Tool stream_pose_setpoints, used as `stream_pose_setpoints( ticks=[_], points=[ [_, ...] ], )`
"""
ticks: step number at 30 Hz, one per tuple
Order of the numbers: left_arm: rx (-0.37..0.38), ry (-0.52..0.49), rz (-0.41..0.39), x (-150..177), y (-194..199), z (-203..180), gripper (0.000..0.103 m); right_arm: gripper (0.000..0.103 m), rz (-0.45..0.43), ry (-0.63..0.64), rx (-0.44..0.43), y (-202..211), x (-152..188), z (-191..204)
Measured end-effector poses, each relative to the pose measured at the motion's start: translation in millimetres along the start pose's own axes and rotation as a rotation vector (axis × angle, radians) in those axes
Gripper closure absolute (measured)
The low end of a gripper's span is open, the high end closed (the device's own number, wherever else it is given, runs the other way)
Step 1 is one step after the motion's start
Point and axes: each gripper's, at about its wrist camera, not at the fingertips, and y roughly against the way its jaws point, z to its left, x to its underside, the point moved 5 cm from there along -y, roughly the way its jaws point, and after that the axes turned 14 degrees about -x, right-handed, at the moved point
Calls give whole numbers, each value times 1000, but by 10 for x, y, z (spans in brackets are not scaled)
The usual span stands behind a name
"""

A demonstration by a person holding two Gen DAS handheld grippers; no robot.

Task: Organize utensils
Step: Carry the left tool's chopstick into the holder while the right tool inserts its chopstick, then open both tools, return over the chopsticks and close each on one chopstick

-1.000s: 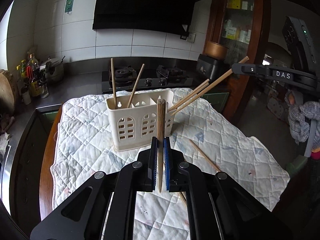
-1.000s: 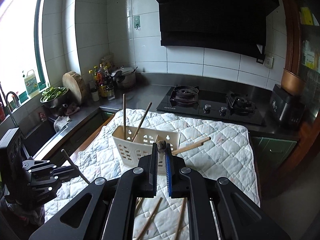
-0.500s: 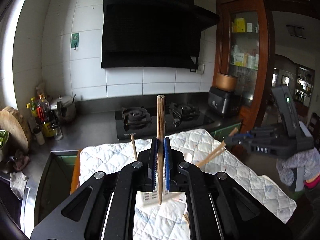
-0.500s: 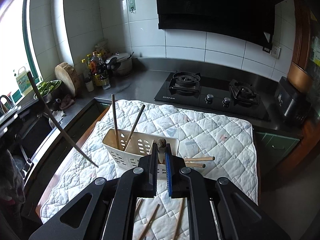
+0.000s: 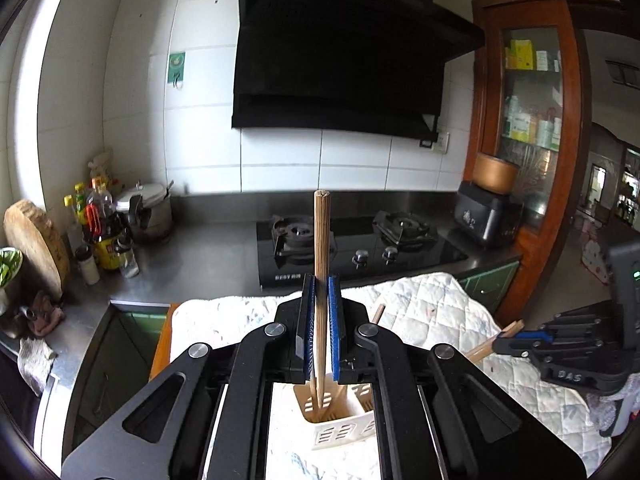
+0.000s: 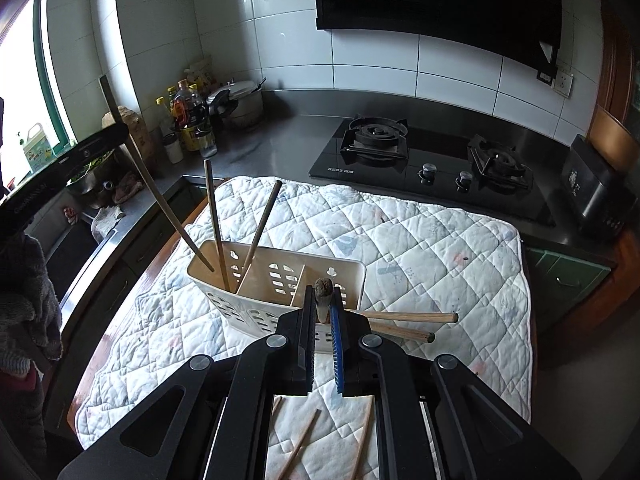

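My left gripper (image 5: 319, 292) is shut on a wooden chopstick (image 5: 321, 248), held upright; its lower tip reaches into the left compartment of the cream utensil caddy (image 5: 340, 420). In the right wrist view the caddy (image 6: 280, 280) stands on the quilted cloth (image 6: 420, 248) and that chopstick (image 6: 160, 196) slants into its left compartment beside two others (image 6: 214, 216). My right gripper (image 6: 323, 304) is shut on a chopstick (image 6: 323, 292) seen end-on, just before the caddy's right end. Two chopsticks (image 6: 412, 318) stick out to the right there. My right gripper also shows in the left wrist view (image 5: 516, 344).
Loose chopsticks (image 6: 298, 448) lie on the cloth under my right gripper. Behind the cloth is a black gas hob (image 6: 432, 160). Bottles and a pot (image 6: 200, 116) stand at the back left. A dark appliance (image 6: 596, 192) stands at the right.
My left gripper rose over the caddy, turned its chopstick upright and lowered the tip into the left compartment. My right gripper moved closer to the caddy's right end.
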Motion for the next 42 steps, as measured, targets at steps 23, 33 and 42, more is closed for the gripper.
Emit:
stream_pose_setpoints(
  ticks=[23, 33, 42],
  points=[
    [23, 19, 130, 486, -140, 163, 74, 81, -108, 8, 3, 327, 242, 82],
    [71, 7, 110, 963, 518, 93, 57, 72, -101, 56, 72, 511, 1136, 206],
    [79, 19, 162, 1642, 867, 41, 41, 72, -50, -7, 119, 322, 2114, 50]
  ],
)
